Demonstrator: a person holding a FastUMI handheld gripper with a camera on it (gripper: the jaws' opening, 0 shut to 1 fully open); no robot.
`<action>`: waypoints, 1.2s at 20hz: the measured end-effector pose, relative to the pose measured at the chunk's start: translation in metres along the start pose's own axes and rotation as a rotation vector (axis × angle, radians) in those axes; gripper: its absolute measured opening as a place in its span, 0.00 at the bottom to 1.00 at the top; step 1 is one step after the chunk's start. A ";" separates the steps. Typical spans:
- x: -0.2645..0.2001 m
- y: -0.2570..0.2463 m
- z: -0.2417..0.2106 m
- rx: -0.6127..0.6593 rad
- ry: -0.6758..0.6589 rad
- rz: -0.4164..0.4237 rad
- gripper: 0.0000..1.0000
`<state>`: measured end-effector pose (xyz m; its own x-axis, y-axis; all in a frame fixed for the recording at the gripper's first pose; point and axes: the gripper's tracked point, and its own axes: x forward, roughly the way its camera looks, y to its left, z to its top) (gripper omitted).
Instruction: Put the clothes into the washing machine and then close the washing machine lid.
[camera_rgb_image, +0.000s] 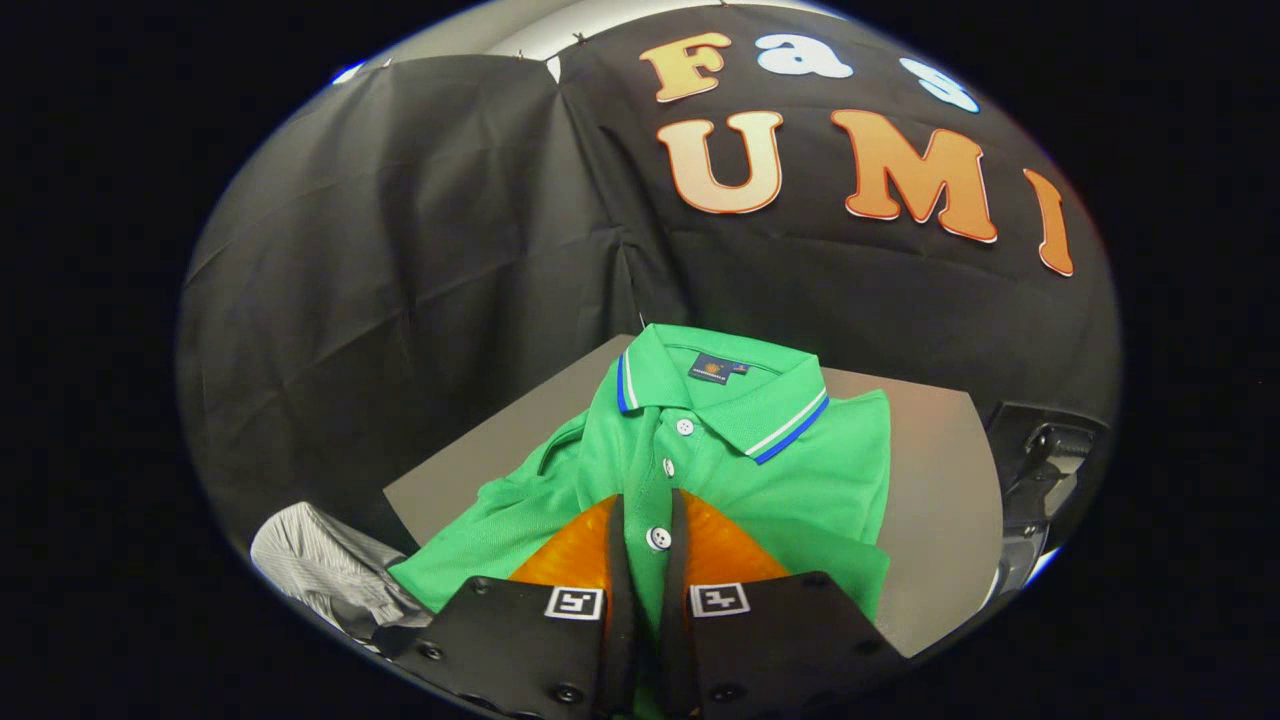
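A green polo shirt (800, 470) with a blue and white striped collar lies on a grey table (935, 500), collar pointing away from me. My gripper (648, 497) is down on the shirt's front. Its two fingers stand almost together, with the button placket and one white button (658, 538) pinched in the narrow gap between them. The fabric looks gathered between the fingers.
A light striped cloth (325, 570) lies off the table's near left corner. A dark piece of equipment (1040, 470) stands just past the table's right edge. Black cloth walls close in behind and to the left of the table.
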<state>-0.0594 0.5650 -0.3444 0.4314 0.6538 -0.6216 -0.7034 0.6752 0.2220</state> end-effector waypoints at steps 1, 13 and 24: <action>-0.007 0.001 0.002 0.015 -0.025 0.009 0.18; -0.117 0.012 0.089 0.069 -0.419 0.076 0.17; -0.250 -0.053 0.147 0.076 -0.620 0.030 0.17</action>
<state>-0.0466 0.4157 -0.0901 0.6758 0.7340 -0.0673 -0.6881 0.6610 0.2994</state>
